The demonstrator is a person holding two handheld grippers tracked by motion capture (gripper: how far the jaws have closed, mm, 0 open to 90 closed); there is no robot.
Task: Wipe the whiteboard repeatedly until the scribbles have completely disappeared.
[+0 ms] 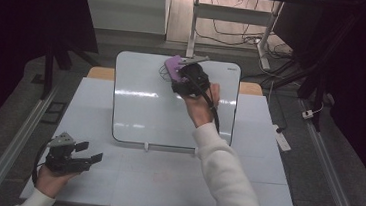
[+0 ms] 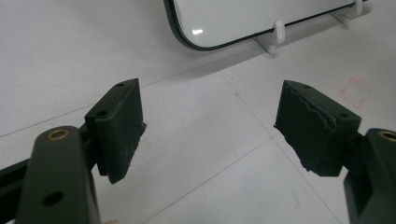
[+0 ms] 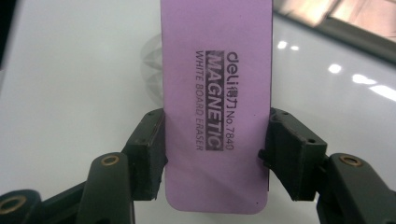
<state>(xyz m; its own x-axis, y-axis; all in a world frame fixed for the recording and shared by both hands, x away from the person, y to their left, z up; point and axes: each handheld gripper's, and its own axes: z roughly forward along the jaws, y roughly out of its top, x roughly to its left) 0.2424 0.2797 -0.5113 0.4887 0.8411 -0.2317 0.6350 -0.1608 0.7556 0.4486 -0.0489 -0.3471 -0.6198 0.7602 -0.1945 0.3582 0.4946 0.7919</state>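
Note:
A purple whiteboard eraser (image 3: 216, 93), printed "MAGNETIC WHITE BOARD ERASER", sits between the jaws of my right gripper (image 3: 212, 154), which is shut on its two long sides. In the high view the eraser (image 1: 173, 67) lies against the top middle of the whiteboard (image 1: 145, 105), over dark scribbles, with the right gripper (image 1: 185, 78) just behind it. Faint marks show on the board beside the eraser in the right gripper view. My left gripper (image 1: 89, 152) rests at the table's front left, jaws apart with nothing between them (image 2: 210, 135).
The whiteboard (image 2: 243, 18) leans on small white feet (image 2: 279, 32) on the white table (image 1: 164, 181). Metal rails (image 1: 12, 143) run along both sides of the table. A desk frame and cables (image 1: 237, 32) stand on the floor behind.

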